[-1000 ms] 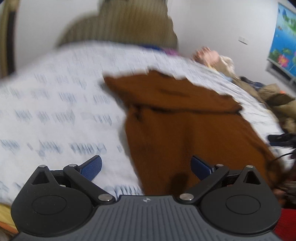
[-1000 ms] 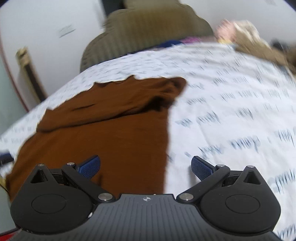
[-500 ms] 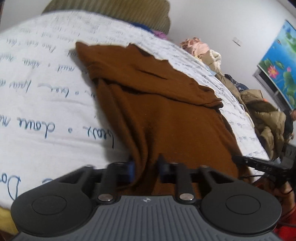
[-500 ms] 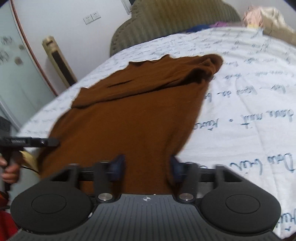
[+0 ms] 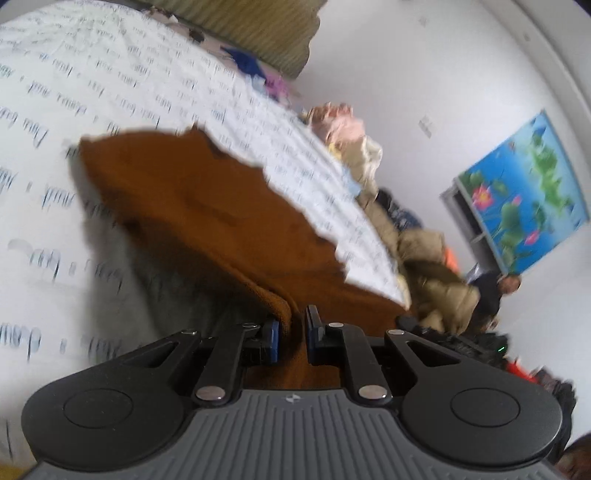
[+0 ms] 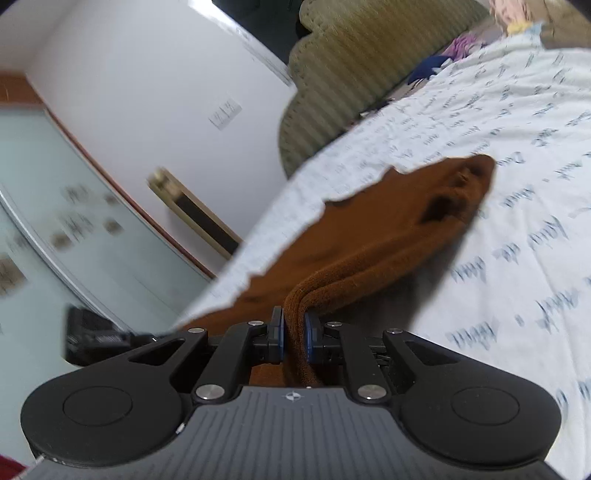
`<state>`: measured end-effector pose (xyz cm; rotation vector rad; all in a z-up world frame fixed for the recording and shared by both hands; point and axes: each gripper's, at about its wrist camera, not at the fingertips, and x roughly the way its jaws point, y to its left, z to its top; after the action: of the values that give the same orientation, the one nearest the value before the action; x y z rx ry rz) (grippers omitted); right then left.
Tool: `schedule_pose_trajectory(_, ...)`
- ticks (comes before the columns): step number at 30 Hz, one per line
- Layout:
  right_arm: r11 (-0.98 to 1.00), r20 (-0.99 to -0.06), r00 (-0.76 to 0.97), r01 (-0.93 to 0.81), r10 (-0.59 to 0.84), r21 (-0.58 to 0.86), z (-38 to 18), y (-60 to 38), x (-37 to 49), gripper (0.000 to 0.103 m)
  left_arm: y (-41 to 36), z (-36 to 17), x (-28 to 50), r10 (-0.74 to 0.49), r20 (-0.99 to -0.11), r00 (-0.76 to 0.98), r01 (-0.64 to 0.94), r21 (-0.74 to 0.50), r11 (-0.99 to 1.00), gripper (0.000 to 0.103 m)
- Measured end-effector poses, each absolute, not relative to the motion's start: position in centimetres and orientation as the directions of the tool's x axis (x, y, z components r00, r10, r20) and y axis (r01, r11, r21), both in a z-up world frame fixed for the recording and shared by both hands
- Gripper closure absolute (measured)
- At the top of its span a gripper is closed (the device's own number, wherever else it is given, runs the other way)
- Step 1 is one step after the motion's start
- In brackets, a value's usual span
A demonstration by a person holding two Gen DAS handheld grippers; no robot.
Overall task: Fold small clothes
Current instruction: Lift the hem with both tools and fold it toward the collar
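A brown knitted garment (image 5: 207, 206) lies on a white bed sheet (image 5: 110, 92) printed with blue handwriting. Its near edge is lifted off the sheet and casts a shadow. My left gripper (image 5: 291, 321) is shut on that edge, with a fold of cloth pinched between the blue pads. In the right wrist view the same garment (image 6: 369, 236) stretches away over the sheet (image 6: 480, 129). My right gripper (image 6: 293, 321) has a thick fold of its hem between the pads, which press on the cloth as the jaws are closing.
An olive ribbed headboard (image 5: 258, 26) (image 6: 351, 55) stands at the far end of the bed. Piled clothes and jackets (image 5: 424, 258) line the bed's right side, below a blue lotus picture (image 5: 524, 184). A glass panel (image 6: 55, 221) stands to the left.
Both grippers went from wide open above the garment to closed on its near edge. They have since risen and tilted, lifting that edge off the sheet.
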<state>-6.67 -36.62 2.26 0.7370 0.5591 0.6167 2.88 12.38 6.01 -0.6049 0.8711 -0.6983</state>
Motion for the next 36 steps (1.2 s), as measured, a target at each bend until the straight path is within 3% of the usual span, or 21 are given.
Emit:
schedule_pose_trajectory(2, 0.589, -0.247, 0.714, -0.278, 0.656, 0.759, 2.7, -37.5, -4.7, 0.087, 12.4, 6.7, 4.4, -0.708, -0.471, 0.525, 0.289, -0.684, 0.67, 0.09)
schedule_pose_trajectory(8, 0.786, -0.439, 0.784, -0.099, 0.439, 0.61, 1.0, -37.0, 0.2, 0.087, 10.9, 3.7, 8.7, -0.487, -0.605, 0.63, 0.16, -0.512, 0.844, 0.09)
schedule_pose_trajectory(11, 0.849, -0.529, 0.772, -0.026, 0.353, 0.528, -0.9, -36.2, 0.8, 0.077, 11.1, 2.2, 7.1, -0.484, -0.602, 0.635, 0.177, -0.496, 0.85, 0.09)
schedule_pose_trajectory(12, 0.865, -0.541, 0.774, -0.017, 0.328, 0.501, -1.2, -35.9, 0.3, 0.068, 11.3, 2.0, 6.2, -0.511, -0.591, 0.624, 0.201, -0.51, 0.836, 0.089)
schedule_pose_trajectory(13, 0.87, -0.539, 0.777, -0.023, 0.325, 0.492, -1.5, -36.0, -0.5, 0.054, 11.8, 1.8, 5.4, -0.524, -0.589, 0.615, 0.212, -0.517, 0.829, 0.083)
schedule_pose_trajectory(15, 0.859, -0.516, 0.784, -0.043, 0.345, 0.51, -1.7, -36.4, -1.8, 0.04, 12.7, 1.4, 3.5, -0.531, -0.588, 0.61, 0.22, -0.518, 0.826, 0.059)
schedule_pose_trajectory(16, 0.855, -0.506, 0.79, -0.044, 0.346, 0.517, -1.7, -37.0, -2.9, 0.038, 13.0, 1.2, 2.4, -0.527, -0.585, 0.617, 0.225, -0.51, 0.83, 0.03)
schedule_pose_trajectory(17, 0.854, -0.503, 0.796, -0.034, 0.338, 0.52, -1.7, -37.6, -3.7, 0.038, 13.1, 0.9, 1.4, -0.518, -0.574, 0.634, 0.228, -0.501, 0.835, 0.014)
schedule_pose_trajectory(20, 0.849, -0.509, 0.806, 0.016, 0.301, 0.528, -2.2, -39.1, -5.5, 0.038, 13.1, 0.0, -1.1, -0.522, -0.576, 0.629, 0.231, -0.503, 0.833, 0.012)
schedule_pose_trajectory(26, 0.848, -0.536, 0.772, -0.007, 0.342, 0.53, -4.0, -39.1, -8.3, 0.037, 11.5, -3.2, -3.5, -0.669, -0.541, 0.509, 0.232, -0.663, 0.712, 0.012)
schedule_pose_trajectory(27, 0.861, -0.543, 0.767, -0.023, 0.341, 0.509, -4.0, -38.6, -8.7, 0.039, 10.9, -3.4, -3.9, -0.689, -0.521, 0.503, 0.264, -0.667, 0.697, 0.012)
schedule_pose_trajectory(30, 0.903, -0.575, 0.762, -0.03, 0.298, 0.429, -4.1, -36.7, -9.2, 0.063, 9.5, -4.0, -4.8, -0.698, -0.505, 0.508, 0.315, -0.645, 0.696, 0.013)
schedule_pose_trajectory(33, 0.925, -0.582, 0.766, -0.046, 0.275, 0.377, -4.2, -35.3, -9.5, 0.077, 8.9, -4.3, -5.3, -0.717, -0.486, 0.499, 0.343, -0.65, 0.679, 0.018)
schedule_pose_trajectory(34, 0.921, -0.577, 0.767, -0.047, 0.281, 0.387, -4.3, -35.3, -9.5, 0.085, 8.8, -4.3, -5.4, -0.729, -0.487, 0.481, 0.348, -0.657, 0.669, 0.045)
schedule_pose_trajectory(35, 0.91, -0.568, 0.767, -0.048, 0.298, 0.413, -4.3, -35.5, -9.6, 0.088, 8.7, -4.4, -5.0, -0.749, -0.501, 0.433, 0.347, -0.674, 0.652, 0.082)
schedule_pose_trajectory(36, 0.898, -0.556, 0.77, -0.048, 0.313, 0.438, -4.2, -35.7, -9.8, 0.088, 8.7, -4.5, -4.6, -0.762, -0.513, 0.395, 0.335, -0.692, 0.639, 0.093)
